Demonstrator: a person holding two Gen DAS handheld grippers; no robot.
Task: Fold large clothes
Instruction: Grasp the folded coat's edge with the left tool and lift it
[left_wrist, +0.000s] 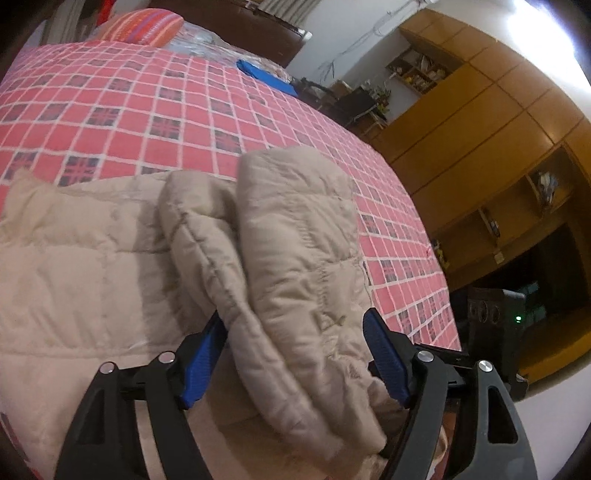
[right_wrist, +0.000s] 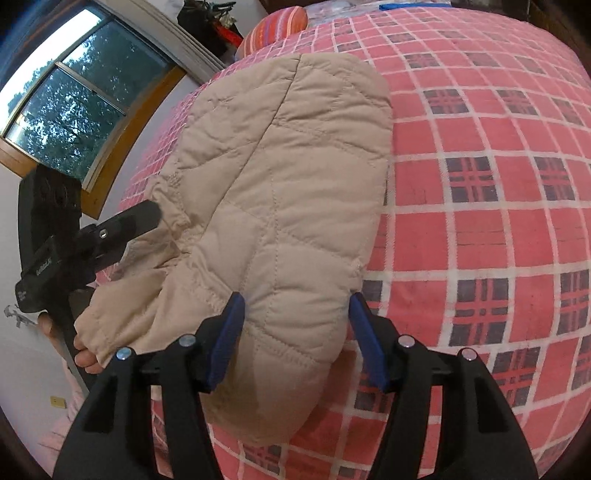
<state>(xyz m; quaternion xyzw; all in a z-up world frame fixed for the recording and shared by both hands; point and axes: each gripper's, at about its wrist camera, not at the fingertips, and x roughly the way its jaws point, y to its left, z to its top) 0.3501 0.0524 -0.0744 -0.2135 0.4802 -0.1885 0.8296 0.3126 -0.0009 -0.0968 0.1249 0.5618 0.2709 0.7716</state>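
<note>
A beige quilted jacket (right_wrist: 280, 192) lies partly folded on a bed's red checked blanket (right_wrist: 480, 221). The left gripper (left_wrist: 295, 362) straddles a doubled-over fold with its blue pads (left_wrist: 384, 362) spread apart, not pinching; the right gripper (right_wrist: 291, 339) likewise stands open around the jacket's near end. Done well, each claw would probably close on the full padded thickness before lifting, keeping both edges level so the fold lands square.
</note>
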